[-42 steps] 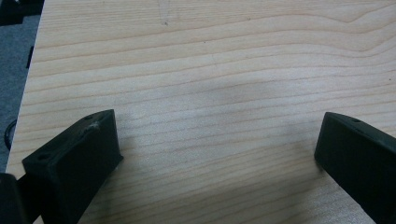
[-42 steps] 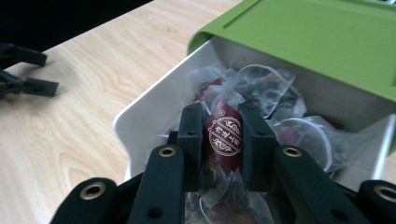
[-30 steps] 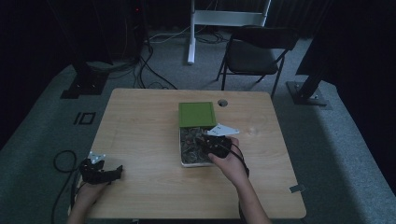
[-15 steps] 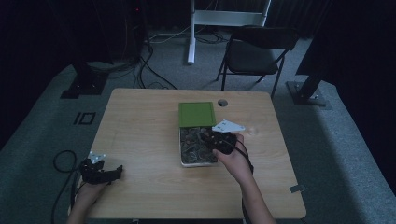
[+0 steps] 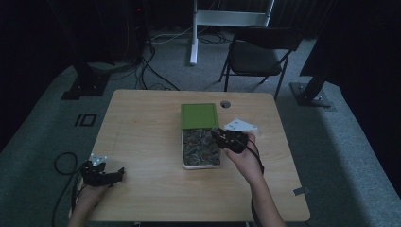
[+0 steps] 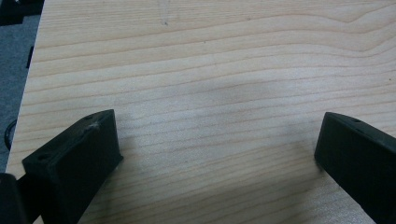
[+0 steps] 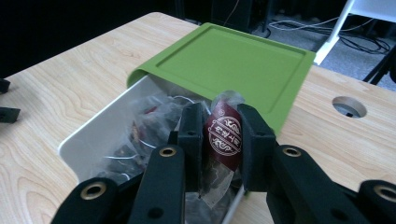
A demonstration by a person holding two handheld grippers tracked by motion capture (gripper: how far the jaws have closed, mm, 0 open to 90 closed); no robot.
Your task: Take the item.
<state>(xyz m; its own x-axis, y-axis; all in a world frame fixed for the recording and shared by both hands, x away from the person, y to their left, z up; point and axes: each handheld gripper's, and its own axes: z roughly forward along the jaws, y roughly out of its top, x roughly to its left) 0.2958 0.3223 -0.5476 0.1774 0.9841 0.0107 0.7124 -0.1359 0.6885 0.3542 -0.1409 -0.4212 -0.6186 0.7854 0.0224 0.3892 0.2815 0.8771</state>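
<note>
Your right gripper [image 7: 223, 135] holds a small packet [image 7: 225, 134] with a dark red label; the two jaws are pressed on its sides, and it hangs just above the open white box [image 7: 100, 128], near the edge of the green lid [image 7: 233, 60]. The right gripper view shows the label and the clear wrapper clearly. In the high view the packet is too small to see; there you see your right gripper [image 5: 222, 137] over the right part of the box [image 5: 201, 165], whose lid [image 5: 199, 115] is slid to the far side. The box is full of similar packets. Your left gripper [image 5: 113, 175] rests near the left corner of the table [image 5: 142, 123], well apart from the box. The left gripper view shows its jaws spread wide over bare wood, with nothing between them.
</note>
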